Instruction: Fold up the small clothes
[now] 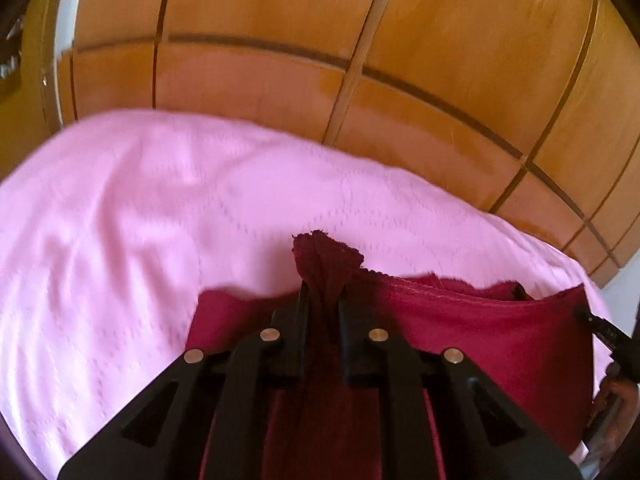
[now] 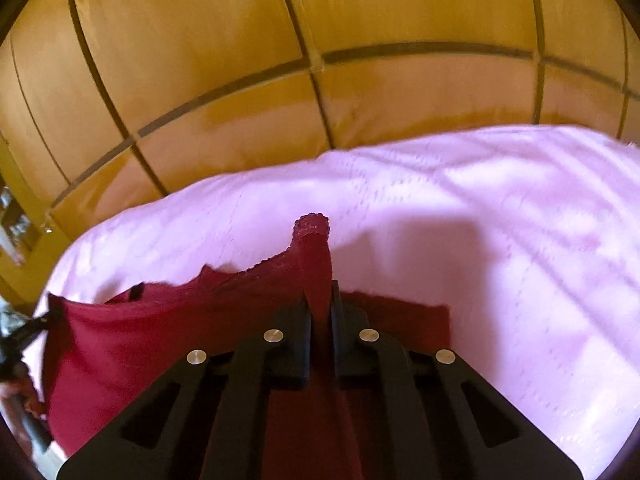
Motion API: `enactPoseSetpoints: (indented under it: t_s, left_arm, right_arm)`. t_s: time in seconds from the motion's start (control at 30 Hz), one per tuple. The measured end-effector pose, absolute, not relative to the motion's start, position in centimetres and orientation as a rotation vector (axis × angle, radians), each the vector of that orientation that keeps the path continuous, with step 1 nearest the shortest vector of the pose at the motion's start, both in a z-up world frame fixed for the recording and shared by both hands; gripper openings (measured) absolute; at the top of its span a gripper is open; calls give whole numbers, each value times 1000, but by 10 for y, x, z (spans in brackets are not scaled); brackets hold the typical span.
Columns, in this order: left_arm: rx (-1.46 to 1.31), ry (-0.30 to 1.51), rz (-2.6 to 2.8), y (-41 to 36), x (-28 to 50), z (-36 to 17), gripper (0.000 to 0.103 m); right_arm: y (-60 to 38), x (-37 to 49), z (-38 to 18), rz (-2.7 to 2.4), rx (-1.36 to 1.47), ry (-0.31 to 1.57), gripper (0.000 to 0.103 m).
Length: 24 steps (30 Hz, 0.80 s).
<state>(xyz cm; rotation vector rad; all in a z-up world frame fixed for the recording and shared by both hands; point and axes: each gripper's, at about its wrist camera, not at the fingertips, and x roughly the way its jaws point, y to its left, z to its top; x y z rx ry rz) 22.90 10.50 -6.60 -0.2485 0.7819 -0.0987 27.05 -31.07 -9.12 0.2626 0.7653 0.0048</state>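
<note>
Left wrist: left gripper [image 1: 323, 300] pinches a bunched lace-edged corner of the small dark-red knit garment [image 1: 480, 328], lifted off the pink quilted bedspread [image 1: 160, 200]; no fold made yet, gripper tilted downward

Right wrist: right gripper [image 2: 320, 304] clamps the garment's opposite corner, cloth slung between both; wooden panelled wardrobe [image 2: 280, 60] behind

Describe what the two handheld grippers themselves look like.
Both match. The left gripper and right gripper are matte black, each with two flat, narrow fingers on angular linkage arms with triangular cut-outs. Four round silver pins mark the joints. No cables, markings or sleeves show.
</note>
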Motion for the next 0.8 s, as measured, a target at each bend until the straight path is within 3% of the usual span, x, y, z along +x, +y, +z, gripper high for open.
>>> enactPoseSetpoints:
  t_s: [0.23, 0.43, 0.5, 0.57, 0.63, 0.7, 0.8]
  left_arm:
    - [-178, 884, -30, 97, 246, -114, 12]
    - [-203, 882, -42, 103, 246, -120, 19]
    - [-218, 881, -62, 105, 245, -118, 27]
    - [-244, 879, -79, 106, 239, -110, 56]
    - [-241, 834, -55, 106, 219, -94, 59]
    - [-208, 792, -73, 101, 191, -79, 60]
    - [-203, 741, -124, 90, 150, -69, 69]
  right_arm:
    - [-309, 285, -136, -59, 221, 835, 7]
    - [-309, 288, -144, -68, 229, 823, 9]
    - [-310, 287, -143, -60, 237, 820, 15]
    - [-313, 285, -140, -54, 251, 817, 27]
    - [-314, 272, -125, -71, 260, 773, 48]
    - [-311, 251, -107, -87, 264, 705, 48]
    - [-290, 220, -91, -26, 242, 678, 48]
